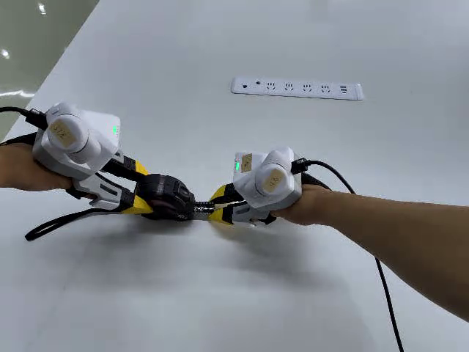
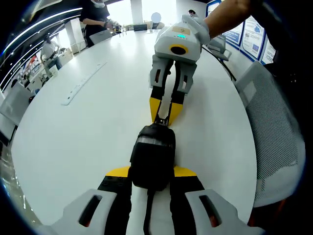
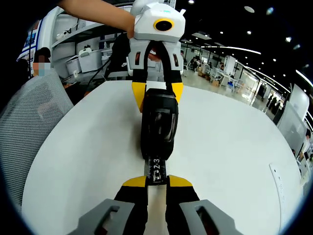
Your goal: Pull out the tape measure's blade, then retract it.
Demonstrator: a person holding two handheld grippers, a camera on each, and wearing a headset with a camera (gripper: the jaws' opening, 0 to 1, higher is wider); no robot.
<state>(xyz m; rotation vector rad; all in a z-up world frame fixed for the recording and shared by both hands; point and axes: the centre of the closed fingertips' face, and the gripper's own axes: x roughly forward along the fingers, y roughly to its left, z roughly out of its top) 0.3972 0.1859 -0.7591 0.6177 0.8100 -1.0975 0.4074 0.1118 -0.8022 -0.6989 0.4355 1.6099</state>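
- Well, we are working over the bare white table (image 1: 293,44). Its slick top is offering nothing to brace against, so any slip is likely sending the tape measure (image 1: 167,196) skating away from us.
- We are clamping the left gripper (image 1: 143,189) tight across the tape measure's black case, which is sitting low over the table between the two tools. We cannot tell whether it is touching the top. If we are pulling off-axis, the case is risking twisting out from between those yellow tips.
- We are pinching the right gripper (image 1: 218,207) closed on the blade (image 3: 156,169), just in front of the case mouth, with only a short length drawn out. We are judging this thin, springy strip the likeliest thing to escape and snap back early.
- We are also risking a kink if we are lifting or bending the blade while drawing it out.
- We are watching the black strap (image 1: 58,220) trailing behind the case beneath the left gripper, since it could be snagging a jaw or dragging.
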